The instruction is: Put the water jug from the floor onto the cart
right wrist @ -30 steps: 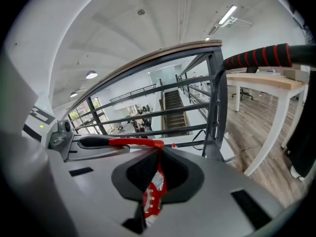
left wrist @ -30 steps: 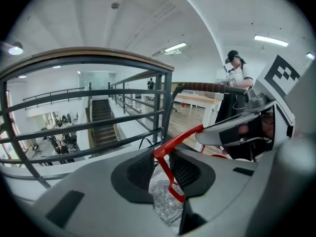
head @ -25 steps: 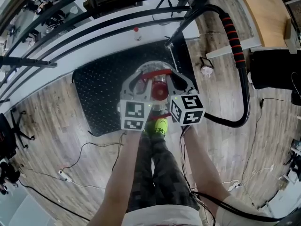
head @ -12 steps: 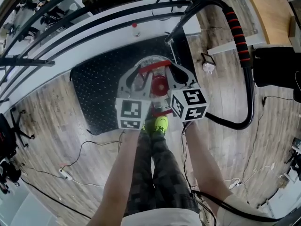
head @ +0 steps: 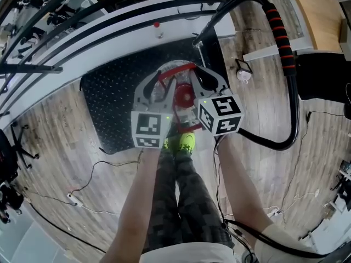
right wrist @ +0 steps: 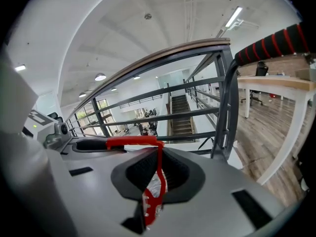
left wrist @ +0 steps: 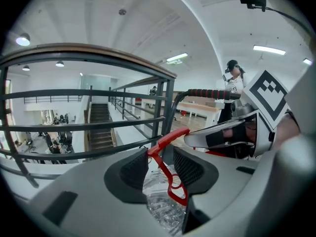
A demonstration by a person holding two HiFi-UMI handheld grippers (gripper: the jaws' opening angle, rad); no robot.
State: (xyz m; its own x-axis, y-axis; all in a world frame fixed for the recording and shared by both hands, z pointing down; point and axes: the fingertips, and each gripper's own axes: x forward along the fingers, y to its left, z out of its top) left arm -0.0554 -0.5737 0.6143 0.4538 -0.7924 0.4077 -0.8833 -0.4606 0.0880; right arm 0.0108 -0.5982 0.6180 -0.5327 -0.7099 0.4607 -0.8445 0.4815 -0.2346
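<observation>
The clear water jug (head: 166, 92) with a red cap (head: 182, 96) stands on the cart's black studded platform (head: 109, 97). Its red handle (head: 176, 67) arches over the top. My left gripper (head: 160, 86) is at the handle's left end; the jaws are opening, and the handle (left wrist: 167, 174) runs between the pads with a gap on both sides. My right gripper (head: 193, 78) is shut on the handle's right end, the red strip (right wrist: 157, 177) pinched between its pads. Crinkled clear plastic of the jug (left wrist: 163, 209) shows below the left jaws.
The cart's black push bar with red grips (head: 281, 34) curves round the right side. A dark metal railing (head: 109, 15) runs behind the cart by a white ledge holding a small red-capped bottle (head: 157, 29). Cables (head: 109, 169) lie on the wooden floor. My yellow-green shoe (head: 185, 144) touches the platform's edge.
The left gripper's jaws have spread wider around the handle. The right gripper has stayed closed on the handle. The jug stands on the cart platform throughout.
</observation>
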